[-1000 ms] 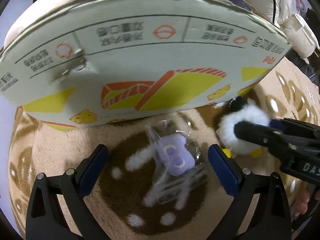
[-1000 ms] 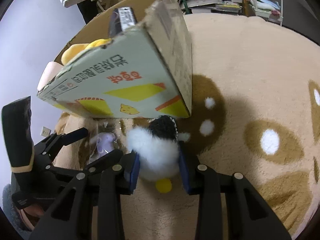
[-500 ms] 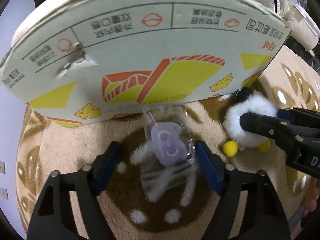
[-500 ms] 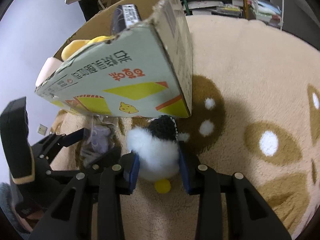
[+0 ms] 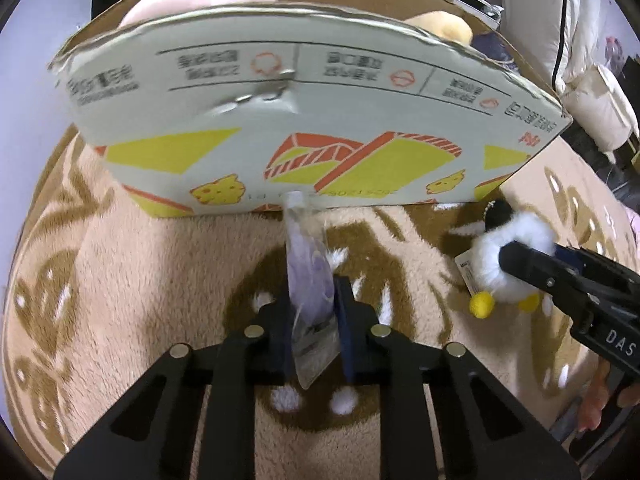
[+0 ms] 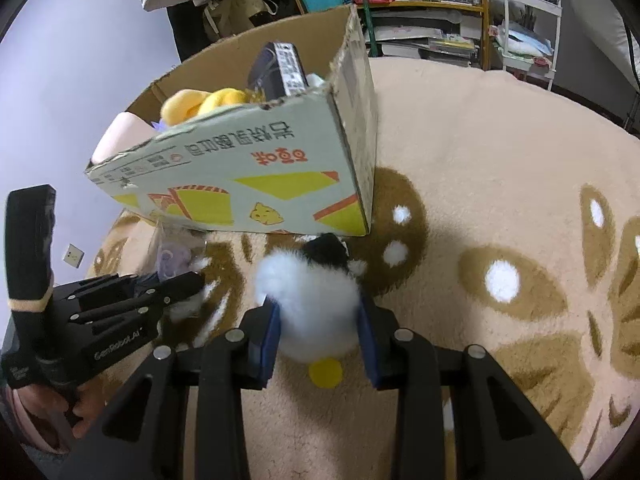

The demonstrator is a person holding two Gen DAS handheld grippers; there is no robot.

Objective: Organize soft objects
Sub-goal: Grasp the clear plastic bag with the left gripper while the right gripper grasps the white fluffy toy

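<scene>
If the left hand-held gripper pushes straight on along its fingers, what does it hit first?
Probably the rug just short of the cardboard box; the left hand-held gripper points steeply down, shut on the bagged purple toy. Depth unclear.

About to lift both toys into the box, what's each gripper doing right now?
Left gripper: jaws just closed, shut on the bagged purple toy.
Right gripper: shut on the white plush penguin.

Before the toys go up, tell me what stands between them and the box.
Only the box's near wall, right behind both toys. The left gripper is shut on the bagged purple toy, the right gripper on the white plush; both must clear its rim.
</scene>
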